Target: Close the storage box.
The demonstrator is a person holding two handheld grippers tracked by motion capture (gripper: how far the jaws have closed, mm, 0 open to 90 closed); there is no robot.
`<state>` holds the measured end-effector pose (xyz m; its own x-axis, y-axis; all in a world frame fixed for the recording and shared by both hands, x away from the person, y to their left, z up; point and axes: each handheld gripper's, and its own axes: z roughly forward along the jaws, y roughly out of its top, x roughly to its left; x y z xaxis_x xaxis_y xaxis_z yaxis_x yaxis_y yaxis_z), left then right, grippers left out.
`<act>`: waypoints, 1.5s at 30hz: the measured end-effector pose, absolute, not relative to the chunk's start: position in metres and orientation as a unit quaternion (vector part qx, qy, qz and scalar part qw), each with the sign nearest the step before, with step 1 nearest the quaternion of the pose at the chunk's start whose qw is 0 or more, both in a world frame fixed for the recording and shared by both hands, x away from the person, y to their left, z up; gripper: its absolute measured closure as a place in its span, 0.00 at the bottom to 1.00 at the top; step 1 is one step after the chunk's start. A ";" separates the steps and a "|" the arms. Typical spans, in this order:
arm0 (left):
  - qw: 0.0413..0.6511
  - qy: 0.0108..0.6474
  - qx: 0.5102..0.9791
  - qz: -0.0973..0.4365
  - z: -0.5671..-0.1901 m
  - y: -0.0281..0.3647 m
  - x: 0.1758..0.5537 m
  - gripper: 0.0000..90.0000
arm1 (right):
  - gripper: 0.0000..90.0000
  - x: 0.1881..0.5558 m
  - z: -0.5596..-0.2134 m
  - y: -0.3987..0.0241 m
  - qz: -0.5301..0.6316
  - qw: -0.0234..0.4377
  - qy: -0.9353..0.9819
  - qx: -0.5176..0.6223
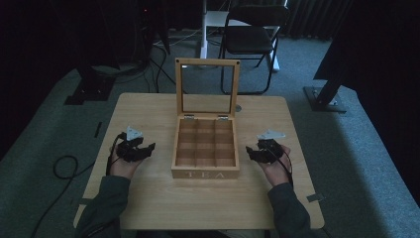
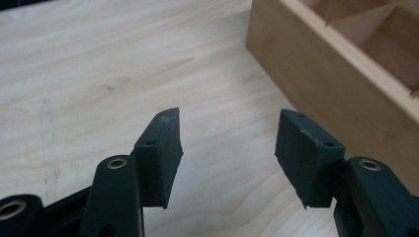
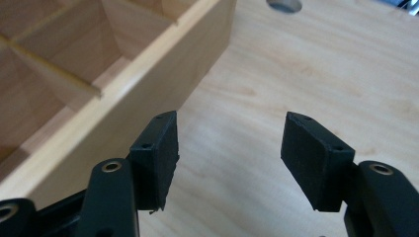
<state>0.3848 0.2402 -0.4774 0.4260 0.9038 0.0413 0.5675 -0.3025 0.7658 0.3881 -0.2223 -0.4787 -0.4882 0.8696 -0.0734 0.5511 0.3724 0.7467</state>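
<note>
A wooden tea box (image 1: 205, 173) marked TEA sits mid-table with its glass lid (image 1: 207, 89) standing upright; its compartments look empty. My left gripper (image 1: 146, 148) hovers just left of the box, jaws open with nothing between them; in the left gripper view the gripper (image 2: 228, 148) points at bare tabletop beside the box wall (image 2: 316, 74). My right gripper (image 1: 252, 152) hangs just right of the box, open and empty too. Along the right gripper (image 3: 231, 153) I see the box's side (image 3: 148, 98) at left and bare wood ahead.
The light wooden table (image 1: 148, 198) stands on grey carpet. A black folding chair (image 1: 252, 39) stands behind the table. Dark stand bases (image 1: 84, 91) (image 1: 324, 99) flank the far corners. A cable (image 1: 64, 166) loops on the floor at left. A small round hole (image 3: 284, 5) marks the tabletop.
</note>
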 end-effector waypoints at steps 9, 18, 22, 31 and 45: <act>0.363 0.463 0.769 0.249 -0.458 0.234 0.396 0.47 | 0.43 0.401 -0.458 -0.220 0.354 0.243 0.789 0.440; 0.369 0.458 0.768 0.252 -0.445 0.230 0.410 0.47 | 0.45 0.418 -0.441 -0.212 0.372 0.239 0.783 0.437; 0.376 0.451 0.770 0.251 -0.440 0.228 0.417 0.47 | 0.47 0.425 -0.436 -0.207 0.375 0.240 0.785 0.431; 0.383 0.441 0.771 0.254 -0.429 0.222 0.434 0.47 | 0.51 0.449 -0.430 -0.199 0.371 0.250 0.789 0.421; 0.395 0.428 0.770 0.259 -0.419 0.211 0.450 0.47 | 0.49 0.479 -0.423 -0.194 0.384 0.246 0.780 0.428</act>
